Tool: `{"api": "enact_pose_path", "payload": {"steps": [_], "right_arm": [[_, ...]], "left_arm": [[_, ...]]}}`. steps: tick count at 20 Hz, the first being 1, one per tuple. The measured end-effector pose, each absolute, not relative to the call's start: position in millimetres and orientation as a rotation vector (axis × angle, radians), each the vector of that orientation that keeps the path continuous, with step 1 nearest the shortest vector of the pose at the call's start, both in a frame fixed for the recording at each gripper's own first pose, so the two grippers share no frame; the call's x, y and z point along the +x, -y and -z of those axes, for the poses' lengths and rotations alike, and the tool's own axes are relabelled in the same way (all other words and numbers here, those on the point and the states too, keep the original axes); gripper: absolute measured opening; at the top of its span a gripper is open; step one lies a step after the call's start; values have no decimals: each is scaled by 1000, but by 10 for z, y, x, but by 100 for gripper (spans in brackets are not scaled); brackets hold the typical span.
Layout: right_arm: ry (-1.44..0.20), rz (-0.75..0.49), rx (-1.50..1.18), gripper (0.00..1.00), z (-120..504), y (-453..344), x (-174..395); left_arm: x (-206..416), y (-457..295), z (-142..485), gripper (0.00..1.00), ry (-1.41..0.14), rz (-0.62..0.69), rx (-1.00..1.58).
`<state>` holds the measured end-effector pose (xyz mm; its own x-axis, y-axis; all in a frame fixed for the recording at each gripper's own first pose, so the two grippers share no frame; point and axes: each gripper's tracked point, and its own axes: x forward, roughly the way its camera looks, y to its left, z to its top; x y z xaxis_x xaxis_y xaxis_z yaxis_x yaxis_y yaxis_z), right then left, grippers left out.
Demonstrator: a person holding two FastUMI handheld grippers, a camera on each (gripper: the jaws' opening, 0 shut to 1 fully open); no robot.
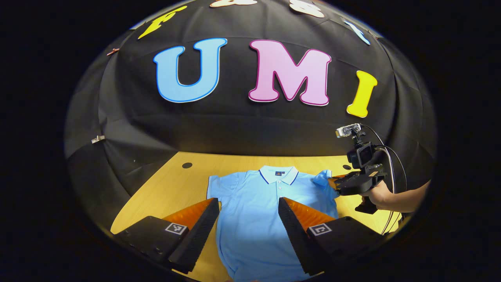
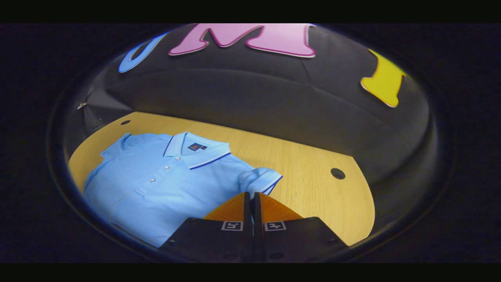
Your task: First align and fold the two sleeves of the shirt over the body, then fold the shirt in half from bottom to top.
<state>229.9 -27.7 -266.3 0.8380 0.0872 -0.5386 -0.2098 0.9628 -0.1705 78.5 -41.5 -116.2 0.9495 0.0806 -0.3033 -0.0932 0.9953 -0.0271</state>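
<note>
The light blue polo shirt [image 1: 254, 211] lay flat and face up on the wooden table [image 1: 172, 184], buttons showing, its collar [image 1: 278, 174] at the far end toward the black cloth wall and its hem toward the near edge, so its long axis ran near to far. In the left gripper view its left sleeve [image 1: 221, 186] lay spread out flat, while the right sleeve [image 2: 260, 178] was bunched and lifted at its striped cuff. The right gripper [image 2: 251, 197] had its fingers drawn together on that cuff, pinching the cloth between them. From the left gripper view that same gripper reached in from the right, a hand [image 1: 377, 196] holding it, with cables trailing behind. The left gripper [image 1: 249, 205] hung above the shirt's body with its fingers spread wide apart, gripping nothing. Two dark round holes [image 2: 337, 173] marked the tabletop, one near the far left corner, one to the right, both clear of the shirt.
</note>
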Motion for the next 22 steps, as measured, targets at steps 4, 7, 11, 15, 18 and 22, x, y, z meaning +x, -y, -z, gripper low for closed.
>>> {"api": "enact_pose_path", "payload": {"steps": [4,7,11,15,18,22], "right_arm": [[-540,-234,-295,4,2572,-192,2330],[-545,-283,-326,0,2621,-531,2312],[-575,-353,-391,0,2814,-902,2209],[-617,-431,-360,19,2978,-1201,2039],[-617,-463,-295,48,2942,-1315,1939],[-555,-460,-256,98,2668,-1240,1828]], "left_arm": [[653,223,1200,97,-305,-125,-78],[557,57,1250,97,-308,-156,-98],[494,-130,1373,97,-319,-183,-138],[598,-294,1496,97,-333,-191,-175],[797,-410,1533,97,-330,-186,-208],[1190,-610,1655,97,-353,-184,-210]]}}
